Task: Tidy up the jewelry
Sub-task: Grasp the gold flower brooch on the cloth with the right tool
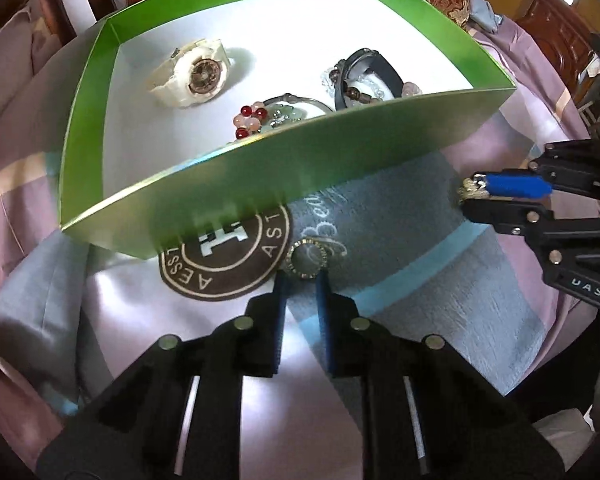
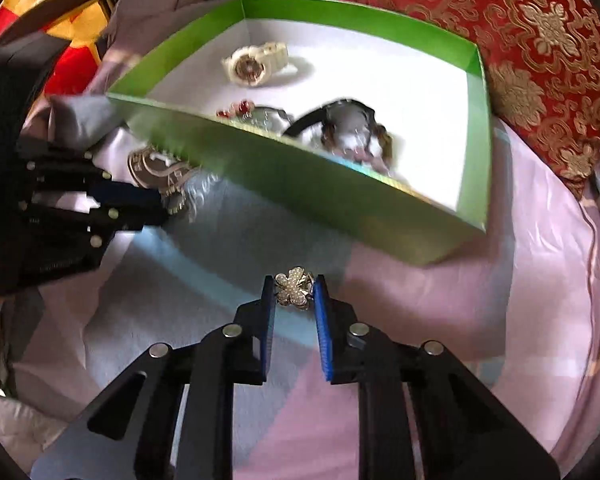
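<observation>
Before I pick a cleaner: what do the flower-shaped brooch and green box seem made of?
Flower-shaped brooch: apparently silver-toned metal set with small pearly beads, judging by its bumpy, glinting petals. Green box: likely coated cardboard, given thin folded walls and satin sheen.

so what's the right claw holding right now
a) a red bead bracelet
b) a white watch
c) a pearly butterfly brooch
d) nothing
c: in the right wrist view the right claw is shut on a pearly butterfly brooch, held above the bedding, short of the green box; the white watch lies inside the box.
</observation>
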Available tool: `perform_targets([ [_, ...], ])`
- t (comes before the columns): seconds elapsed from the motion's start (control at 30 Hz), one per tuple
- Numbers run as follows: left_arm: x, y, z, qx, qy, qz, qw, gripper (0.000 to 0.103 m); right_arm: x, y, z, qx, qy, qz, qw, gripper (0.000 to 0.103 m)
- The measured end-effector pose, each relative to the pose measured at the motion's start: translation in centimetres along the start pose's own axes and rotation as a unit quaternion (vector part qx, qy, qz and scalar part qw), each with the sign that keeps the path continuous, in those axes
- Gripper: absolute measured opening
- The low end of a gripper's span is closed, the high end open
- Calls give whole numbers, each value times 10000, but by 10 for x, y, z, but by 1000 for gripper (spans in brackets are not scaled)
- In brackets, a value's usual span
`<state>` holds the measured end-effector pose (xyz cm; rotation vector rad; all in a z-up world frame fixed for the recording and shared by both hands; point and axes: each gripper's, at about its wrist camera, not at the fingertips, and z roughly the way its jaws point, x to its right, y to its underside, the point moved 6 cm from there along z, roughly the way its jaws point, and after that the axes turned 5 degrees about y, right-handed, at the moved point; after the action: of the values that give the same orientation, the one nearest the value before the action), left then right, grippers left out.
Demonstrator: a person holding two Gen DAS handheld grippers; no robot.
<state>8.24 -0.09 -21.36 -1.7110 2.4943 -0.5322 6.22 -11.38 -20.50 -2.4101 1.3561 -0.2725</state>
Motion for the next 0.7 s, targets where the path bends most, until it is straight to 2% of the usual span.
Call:
perform_targets([
  [0.03,1,1,-1,18,18,38,10000,21,0,2,1,-37,-146,6,9999,21],
  [0.07,5,0,-3,73,24,106,9999,30,0,5,1,-78,-237,34,9997,30],
  [0.1,7,1,-5,117,20,153,9998,33,1,7,0,-81,-262,72,9996,38],
  [0.13,9,1,-7,166,23,199,9997,36,2,8,0,-42,-233,95,9997,38],
  [0.3,15,-8,-4,246,72,214,9994,36,12,15,-4,46,-153,282,9995,38],
  [0.53,15,-10,13,76,-83,204,9997,38,-5,17,9,73,47,11,10000,38],
  [0.7,10,-12,13,72,2,97,9999,38,-11,13,5,225,-259,103,9994,38],
])
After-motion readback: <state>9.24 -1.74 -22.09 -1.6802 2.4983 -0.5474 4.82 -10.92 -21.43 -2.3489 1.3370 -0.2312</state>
